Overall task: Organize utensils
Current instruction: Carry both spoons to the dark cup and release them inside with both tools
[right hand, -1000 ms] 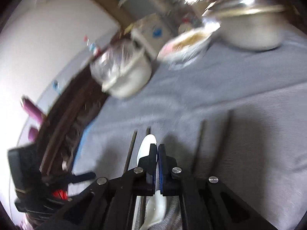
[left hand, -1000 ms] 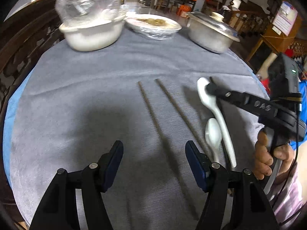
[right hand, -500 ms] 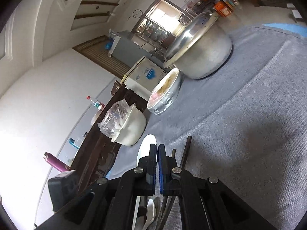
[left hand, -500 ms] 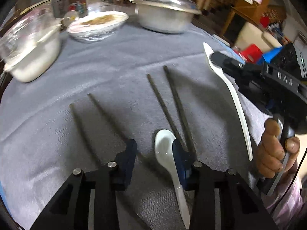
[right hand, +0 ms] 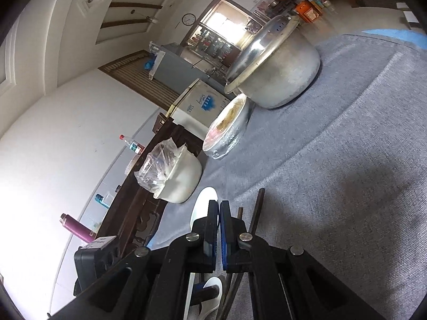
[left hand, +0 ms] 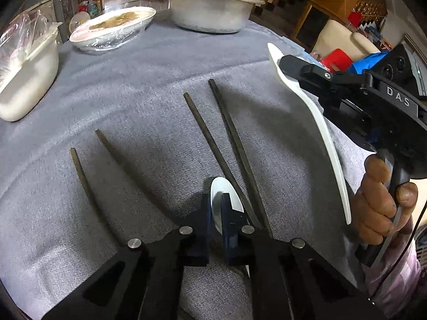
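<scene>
My left gripper (left hand: 216,213) is shut on a small white spoon (left hand: 226,194) lying on the grey tablecloth (left hand: 149,85). My right gripper (right hand: 219,213) is shut on a long white spoon (left hand: 315,117) and holds it in the air at the right, above the cloth; its bowl (right hand: 204,204) shows past my fingers. One pair of dark chopsticks (left hand: 226,144) lies beside the small spoon. A second pair (left hand: 106,149) lies spread apart to the left.
A lidded metal pot (left hand: 210,8) stands at the back. A wrapped plate of food (left hand: 112,26) and a white pot with plastic wrap (left hand: 24,74) stand at the back left. Dark wooden chairs (right hand: 149,186) line the table's far side.
My left gripper moved forward and to the right, and closed on the small spoon. My right gripper lifted the long spoon higher and tilted.
</scene>
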`<state>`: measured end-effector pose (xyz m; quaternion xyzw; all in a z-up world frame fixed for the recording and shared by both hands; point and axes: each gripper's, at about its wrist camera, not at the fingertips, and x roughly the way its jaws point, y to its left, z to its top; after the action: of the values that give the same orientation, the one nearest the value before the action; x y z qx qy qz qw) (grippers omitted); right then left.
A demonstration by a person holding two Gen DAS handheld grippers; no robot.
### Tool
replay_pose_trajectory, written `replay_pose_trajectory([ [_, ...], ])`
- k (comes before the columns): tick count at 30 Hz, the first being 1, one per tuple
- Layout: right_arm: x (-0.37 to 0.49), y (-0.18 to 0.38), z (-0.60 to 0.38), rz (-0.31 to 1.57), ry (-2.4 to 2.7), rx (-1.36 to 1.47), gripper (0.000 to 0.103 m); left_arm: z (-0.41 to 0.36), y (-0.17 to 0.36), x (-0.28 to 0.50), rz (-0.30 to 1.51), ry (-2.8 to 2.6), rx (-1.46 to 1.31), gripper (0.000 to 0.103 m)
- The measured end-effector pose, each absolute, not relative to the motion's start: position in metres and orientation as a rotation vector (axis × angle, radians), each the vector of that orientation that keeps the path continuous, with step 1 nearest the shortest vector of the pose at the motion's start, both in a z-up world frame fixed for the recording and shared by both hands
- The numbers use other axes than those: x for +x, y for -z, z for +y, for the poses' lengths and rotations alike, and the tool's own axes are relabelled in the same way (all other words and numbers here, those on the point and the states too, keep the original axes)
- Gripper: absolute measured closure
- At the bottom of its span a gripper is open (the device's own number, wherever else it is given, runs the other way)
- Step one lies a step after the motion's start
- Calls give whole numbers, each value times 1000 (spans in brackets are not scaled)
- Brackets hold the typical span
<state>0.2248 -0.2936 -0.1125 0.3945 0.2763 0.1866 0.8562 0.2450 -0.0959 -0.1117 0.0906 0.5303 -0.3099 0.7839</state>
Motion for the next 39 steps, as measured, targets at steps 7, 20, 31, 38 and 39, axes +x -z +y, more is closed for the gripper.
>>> replay_pose_trajectory([
  [7,220,110,-298,550,-356,820,100,-91,102,238,1093,592,161,100],
  [20,135,88,-311,415,-113,706,100,15,40,205,896,309,-98,100],
  [31,-9,-8,-327,142,118,517,100,90,-11,93,691,101,-301,100],
  [38,-80,-69,-265,-56,88,340,100,95,-53,19,517,104,-344,100],
  [39,-86,-74,-253,-72,68,312,100,91,-59,13,491,112,-340,100],
])
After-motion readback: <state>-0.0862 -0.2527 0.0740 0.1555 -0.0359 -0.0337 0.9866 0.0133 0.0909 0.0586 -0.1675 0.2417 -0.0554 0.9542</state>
